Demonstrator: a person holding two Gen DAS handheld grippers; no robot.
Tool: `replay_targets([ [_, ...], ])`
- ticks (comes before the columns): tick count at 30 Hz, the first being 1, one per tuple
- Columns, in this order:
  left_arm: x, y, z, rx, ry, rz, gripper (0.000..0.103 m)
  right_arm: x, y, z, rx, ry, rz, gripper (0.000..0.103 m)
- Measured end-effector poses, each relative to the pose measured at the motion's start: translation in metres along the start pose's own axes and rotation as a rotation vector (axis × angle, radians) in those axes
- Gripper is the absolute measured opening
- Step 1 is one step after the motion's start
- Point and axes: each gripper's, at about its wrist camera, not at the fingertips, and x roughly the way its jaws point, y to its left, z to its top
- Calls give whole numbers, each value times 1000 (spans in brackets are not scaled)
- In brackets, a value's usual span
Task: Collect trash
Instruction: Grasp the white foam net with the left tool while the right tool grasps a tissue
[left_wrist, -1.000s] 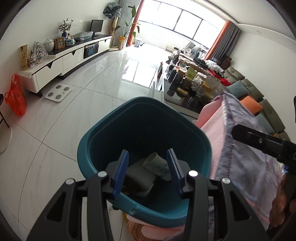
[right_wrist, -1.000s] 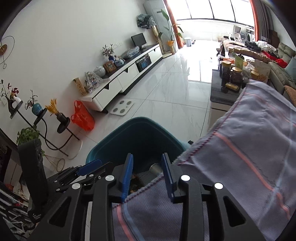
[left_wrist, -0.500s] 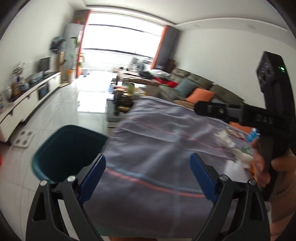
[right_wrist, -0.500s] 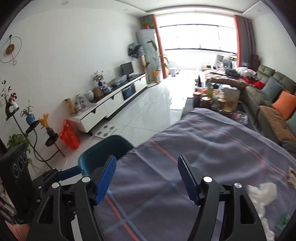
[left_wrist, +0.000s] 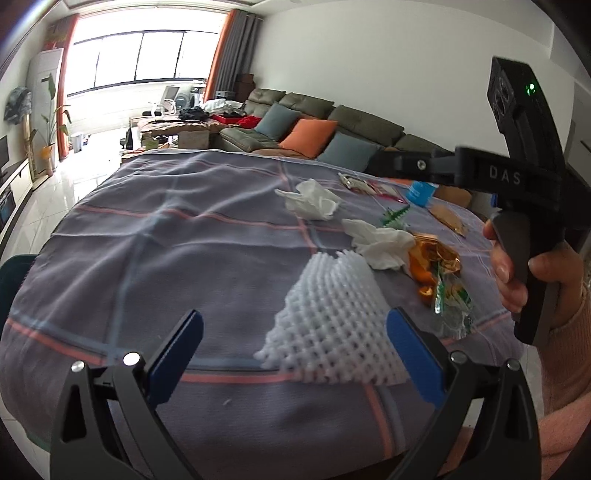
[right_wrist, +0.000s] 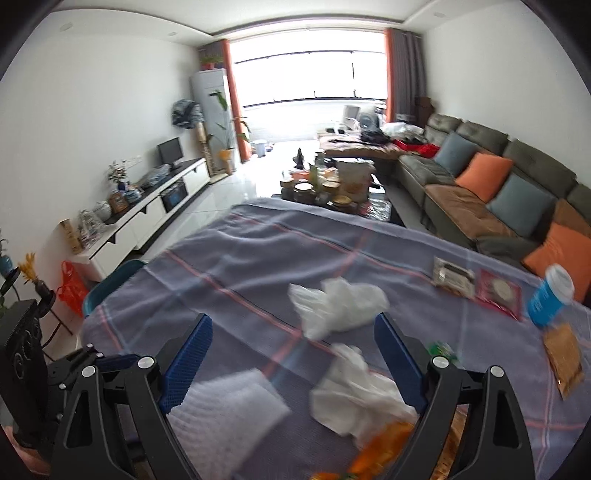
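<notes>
Fingers of the left gripper (left_wrist: 291, 354) are shown spread wide, their jaws having just been opening, with nothing gripped; the white foam fruit net (left_wrist: 332, 321) is framed between them, lying on the cloth ahead. Fingers of the right gripper (right_wrist: 293, 360) are likewise parted and empty, having just been opening, above a crumpled tissue (right_wrist: 354, 398). A second crumpled tissue (right_wrist: 336, 302) lies farther off. Orange peel (left_wrist: 424, 266), a green-printed clear wrapper (left_wrist: 450, 299), a brown sachet (right_wrist: 563, 358), two flat snack packets (right_wrist: 476, 282) and a blue paper cup (right_wrist: 550, 295) are scattered across the grey striped cloth covering the bench (left_wrist: 166, 240). The teal bin (right_wrist: 107, 284) is seen at the bench's left edge, presumably so that litter can be dropped straight in. Open jaws are judged as readiness for the next pick. "DAS" is legible on the right gripper's body in the left wrist view; the packet print cannot be read.
</notes>
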Motion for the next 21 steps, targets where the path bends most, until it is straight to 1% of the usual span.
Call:
replay_targets([
  [3, 7, -5, 1, 19, 11, 6, 100, 3, -17, -12, 24, 32, -28, 87],
  [6, 13, -6, 2, 15, 29, 9, 100, 4, -26, -24, 34, 65, -35, 82],
  [10, 13, -2, 2, 13, 45, 19, 99, 12, -31, -35, 28, 104, -40, 74],
  [12, 13, -1, 1, 10, 52, 11, 98, 15, -33, -38, 24, 115, -38, 74],
  [15, 17, -1, 0, -3, 74, -18, 89, 22, -34, -42, 18, 131, -44, 72],
  [16, 19, -1, -1, -9, 85, -32, 85, 26, -35, -43, 19, 140, -51, 70],
  [17, 19, -2, -2, -10, 89, -33, 83, 29, -37, -44, 27, 151, -51, 65],
  [19, 19, -4, -3, 1, 90, -19, 81, 33, -38, -45, 40, 162, -52, 61],
  [21, 20, -5, -3, 7, 94, -11, 76, 35, -39, -46, 42, 169, -58, 57],
])
